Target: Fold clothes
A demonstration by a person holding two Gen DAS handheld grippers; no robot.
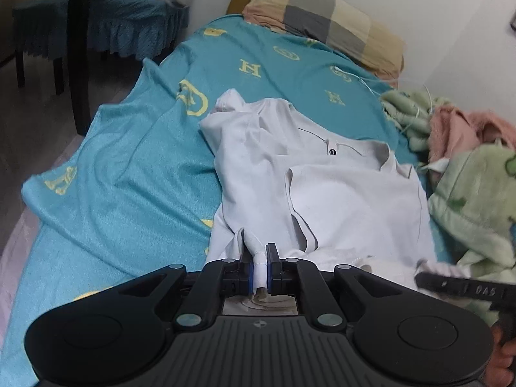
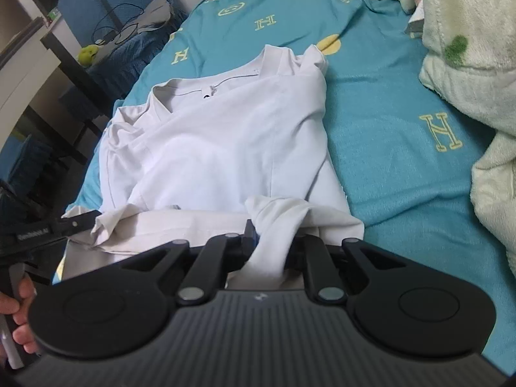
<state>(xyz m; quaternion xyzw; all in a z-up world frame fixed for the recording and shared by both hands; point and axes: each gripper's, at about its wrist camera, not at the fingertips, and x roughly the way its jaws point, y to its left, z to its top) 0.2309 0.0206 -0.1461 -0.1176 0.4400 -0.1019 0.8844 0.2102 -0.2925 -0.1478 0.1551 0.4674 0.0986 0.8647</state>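
Note:
A white shirt (image 1: 322,193) lies on the teal bedsheet (image 1: 122,174) with its sides folded in and its collar at the far end. My left gripper (image 1: 260,269) is shut on the shirt's near hem at its left corner. My right gripper (image 2: 274,238) is shut on a bunched piece of the same hem in the right wrist view, where the shirt (image 2: 225,135) spreads ahead. The right gripper's finger (image 1: 464,285) shows at the lower right of the left wrist view; the left gripper's finger (image 2: 69,224) shows at the left of the right wrist view.
A checked pillow (image 1: 322,16) lies at the head of the bed. Green and pink fleece blankets (image 1: 467,167) are piled along the wall side, also in the right wrist view (image 2: 477,48). A dark table leg (image 1: 79,48) and a blue-covered chair (image 1: 106,22) stand left of the bed.

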